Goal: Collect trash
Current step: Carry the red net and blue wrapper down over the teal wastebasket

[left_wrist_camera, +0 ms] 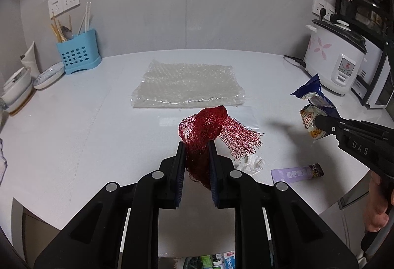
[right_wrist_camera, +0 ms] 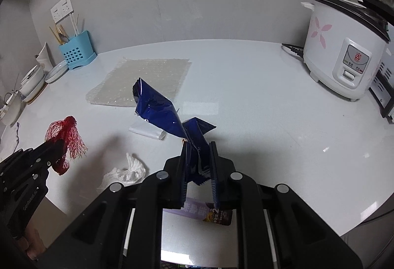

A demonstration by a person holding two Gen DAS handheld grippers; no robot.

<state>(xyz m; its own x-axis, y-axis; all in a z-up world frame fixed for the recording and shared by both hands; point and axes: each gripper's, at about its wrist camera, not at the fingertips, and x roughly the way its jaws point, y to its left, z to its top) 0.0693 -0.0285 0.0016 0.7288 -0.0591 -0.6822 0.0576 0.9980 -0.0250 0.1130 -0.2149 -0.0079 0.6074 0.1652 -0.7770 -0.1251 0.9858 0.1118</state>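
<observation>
Left hand-held gripper [left_wrist_camera: 195, 146]: mine, bottom centre of the left wrist view, pads pinching a red mesh bag [left_wrist_camera: 209, 131], which bunches up above the tips and hangs clear of the table [left_wrist_camera: 73, 126].
Right hand-held gripper [right_wrist_camera: 199, 146]: also mine, bottom centre of the right wrist view, clamped on a crumpled blue snack wrapper [right_wrist_camera: 160, 109] that sticks up toward the upper left, off the table too.
Just past the grippers: a crumpled white tissue [right_wrist_camera: 128, 168] lower left in the right view, and a purple packet [left_wrist_camera: 298, 171] flat on the table, lower right in the left view.
Middle of the table: a small clear plastic bag [right_wrist_camera: 147, 131], with a sheet of bubble wrap [left_wrist_camera: 187, 82] behind it.
Far left: blue utensil holder [left_wrist_camera: 78, 52] and some bowls [left_wrist_camera: 46, 74].
Far right: white rice cooker [right_wrist_camera: 344, 47].
</observation>
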